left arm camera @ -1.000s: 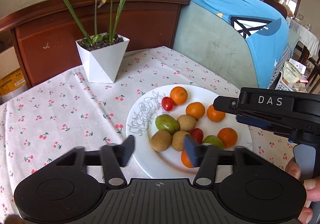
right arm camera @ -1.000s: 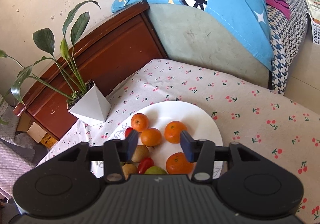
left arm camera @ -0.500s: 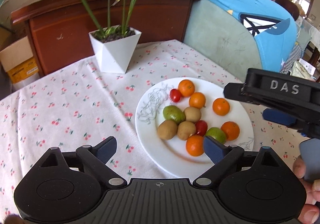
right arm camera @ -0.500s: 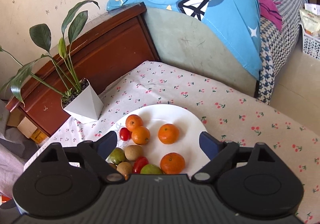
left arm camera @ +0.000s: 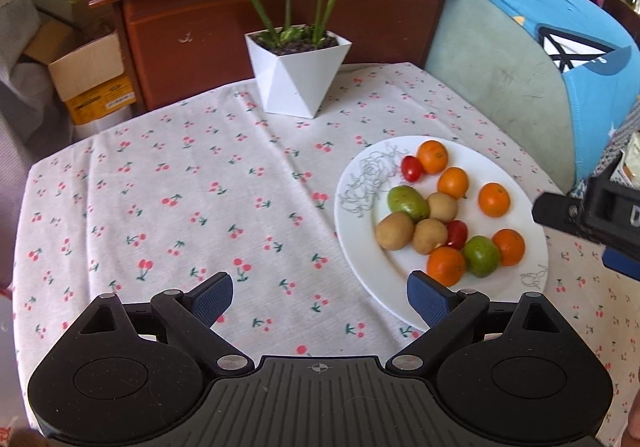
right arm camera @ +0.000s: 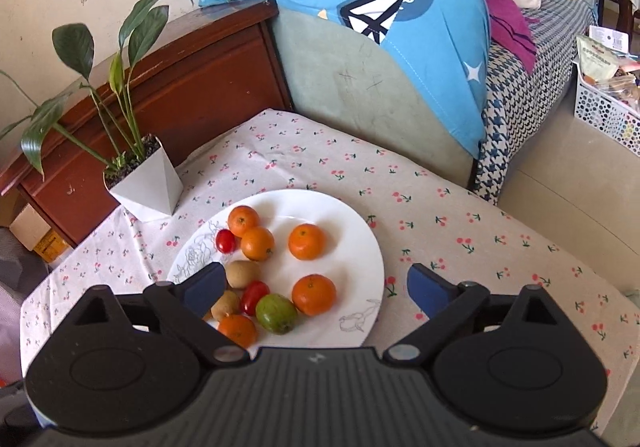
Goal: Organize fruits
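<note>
The left gripper (left arm camera: 320, 301) hangs over bare cloth at the bottom of its view, jaws spread wide with nothing between them; its right blue pad sits over the near rim of the plate (left arm camera: 362, 263). The right gripper (right arm camera: 316, 287) is opening at this moment, and its blue pads press on nothing, though fruit on the plate shows in the gap between them.

The white plate, with a line drawing on its left edge, lies right of centre in the left wrist view on a tablecloth (left arm camera: 180, 187) printed with cherries. All the fruit is on it. Five oranges (left arm camera: 494, 200) are spread along its upper and right parts. Three brown kiwis (left arm camera: 395, 230) cluster in the middle, touching each other. One green fruit (left arm camera: 408, 202) rests against the kiwis at upper left, and a second green fruit (left arm camera: 481, 256) lies between two oranges at the lower right. One cherry tomato (left arm camera: 411, 168) sits just beside the topmost orange; another (left arm camera: 457, 234) is wedged among kiwi, orange and green fruit. In the right wrist view the left finger covers part of the kiwi cluster, so the fruit count there is probably incomplete.

A white angular pot (left arm camera: 298, 77) with a leafy plant stands at the upper centre of the cloth, well apart from the plate. The right gripper's black body enters the right edge of the left wrist view.
</note>
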Demonstrator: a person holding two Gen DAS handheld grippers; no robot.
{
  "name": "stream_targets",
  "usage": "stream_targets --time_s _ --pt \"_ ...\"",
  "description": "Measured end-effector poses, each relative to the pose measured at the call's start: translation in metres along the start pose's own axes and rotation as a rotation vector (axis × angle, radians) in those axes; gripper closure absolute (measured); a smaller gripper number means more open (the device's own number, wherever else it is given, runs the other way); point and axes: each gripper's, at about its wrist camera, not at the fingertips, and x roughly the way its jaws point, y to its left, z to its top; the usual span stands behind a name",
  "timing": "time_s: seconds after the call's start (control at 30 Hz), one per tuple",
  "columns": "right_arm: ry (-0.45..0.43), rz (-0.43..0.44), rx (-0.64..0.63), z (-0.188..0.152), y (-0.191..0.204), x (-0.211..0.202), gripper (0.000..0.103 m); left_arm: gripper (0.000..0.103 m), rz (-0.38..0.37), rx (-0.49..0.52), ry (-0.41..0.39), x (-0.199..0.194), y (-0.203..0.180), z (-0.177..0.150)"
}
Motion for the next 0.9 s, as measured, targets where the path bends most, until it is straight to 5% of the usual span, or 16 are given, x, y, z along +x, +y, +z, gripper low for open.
stream_targets --time_s 0.9 --pt "0.065 -0.101 -0.047 -0.038 0.002 -0.005 0.004 0.008 0.124 -0.021 -0.006 -0.016 0.005 -0.005"
